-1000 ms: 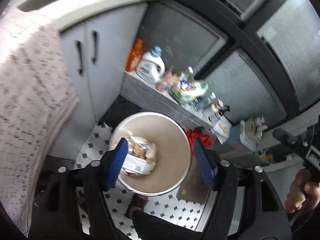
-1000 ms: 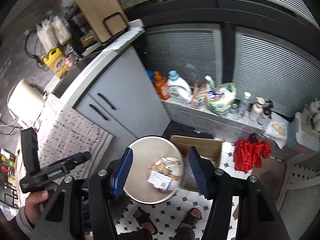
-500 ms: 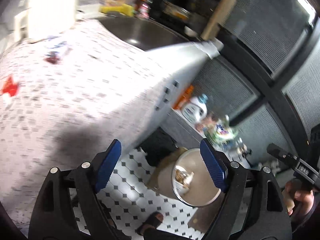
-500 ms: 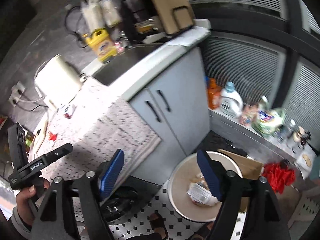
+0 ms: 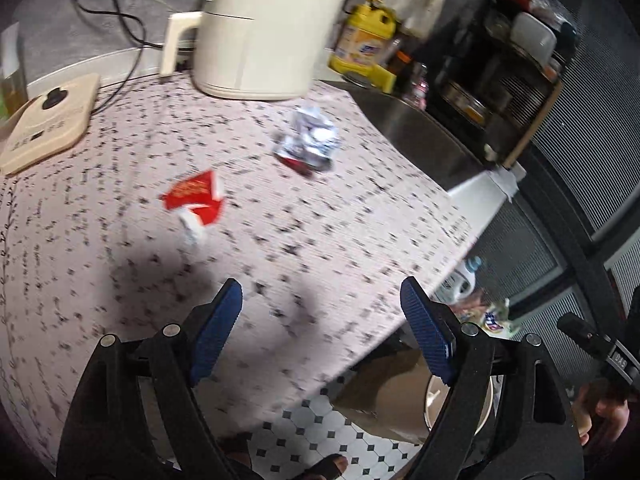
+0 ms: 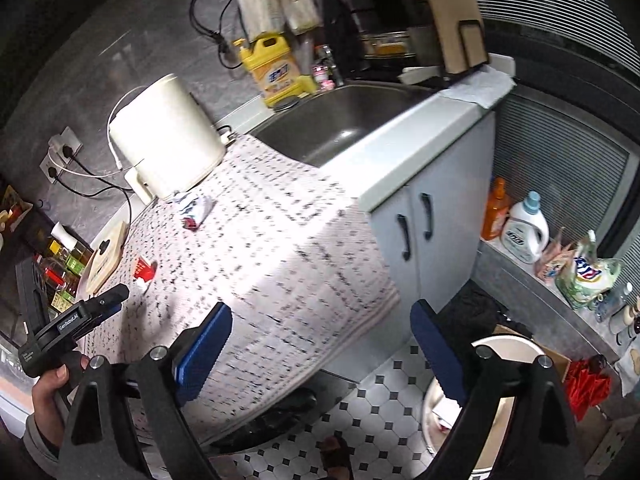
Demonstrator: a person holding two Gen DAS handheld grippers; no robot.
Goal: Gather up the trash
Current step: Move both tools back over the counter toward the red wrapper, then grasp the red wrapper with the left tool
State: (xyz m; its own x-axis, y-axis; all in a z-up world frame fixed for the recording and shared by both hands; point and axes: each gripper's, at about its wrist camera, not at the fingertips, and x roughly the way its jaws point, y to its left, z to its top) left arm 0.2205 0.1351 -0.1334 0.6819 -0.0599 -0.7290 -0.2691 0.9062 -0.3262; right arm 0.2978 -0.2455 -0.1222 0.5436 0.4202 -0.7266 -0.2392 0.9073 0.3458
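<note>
A red and white wrapper (image 5: 197, 199) and a crumpled silver wrapper (image 5: 308, 142) lie on the patterned cloth (image 5: 320, 240) over the counter. My left gripper (image 5: 322, 328) hangs above the cloth's near part, open and empty, well short of both wrappers. My right gripper (image 6: 322, 344) is over the cloth's hanging edge, its jaws still opening, nothing between them. From the right wrist I see the red wrapper (image 6: 143, 270) and the silver wrapper (image 6: 196, 210) farther off. The round bin (image 6: 500, 400) stands on the floor at lower right, with trash inside.
A cream appliance (image 5: 260, 28) and a flat beige device (image 5: 48, 120) stand at the cloth's back. A yellow jug (image 6: 274, 68) sits by the sink (image 6: 344, 120). A cardboard box (image 5: 384, 396) is by the bin. Bottles (image 6: 524, 228) line a low ledge.
Both grippers swung away from above the bin up toward the counter. The right jaws spread wider. The wrappers on the cloth came into the left wrist view.
</note>
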